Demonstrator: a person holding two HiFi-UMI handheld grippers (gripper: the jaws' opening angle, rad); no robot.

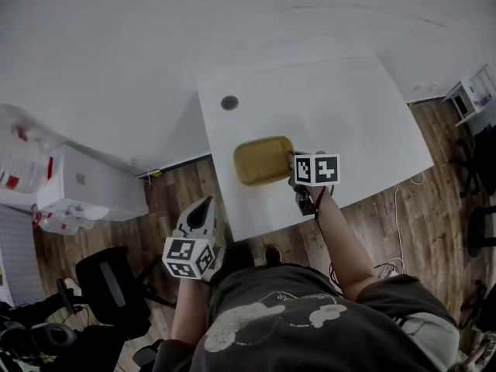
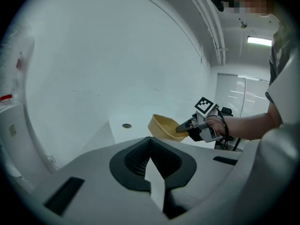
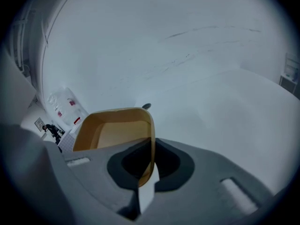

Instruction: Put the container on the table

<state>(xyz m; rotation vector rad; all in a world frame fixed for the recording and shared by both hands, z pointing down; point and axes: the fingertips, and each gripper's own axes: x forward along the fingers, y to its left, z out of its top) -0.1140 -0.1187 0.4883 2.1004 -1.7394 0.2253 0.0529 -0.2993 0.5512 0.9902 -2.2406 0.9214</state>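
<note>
A yellow-tan open container point(image 1: 262, 160) hangs over the near part of the white table point(image 1: 356, 115). My right gripper point(image 1: 294, 167) is shut on its right rim. In the right gripper view the rim of the container point(image 3: 112, 128) runs edge-on between the closed jaws of that gripper point(image 3: 151, 146). In the left gripper view the container point(image 2: 165, 124) is tilted, slightly above the table top point(image 2: 117, 131), with the right gripper point(image 2: 182, 126) clamped on it. My left gripper point(image 1: 203, 206) is off the table's left front corner, over the floor. Its jaws point(image 2: 150, 142) are shut with nothing in them.
A round grey grommet point(image 1: 229, 102) sits near the table's far left corner. A white cabinet point(image 1: 89, 183) stands left of the table. A black chair point(image 1: 116, 285) is below it, on the wood floor. More furniture point(image 1: 474, 91) lines the right edge.
</note>
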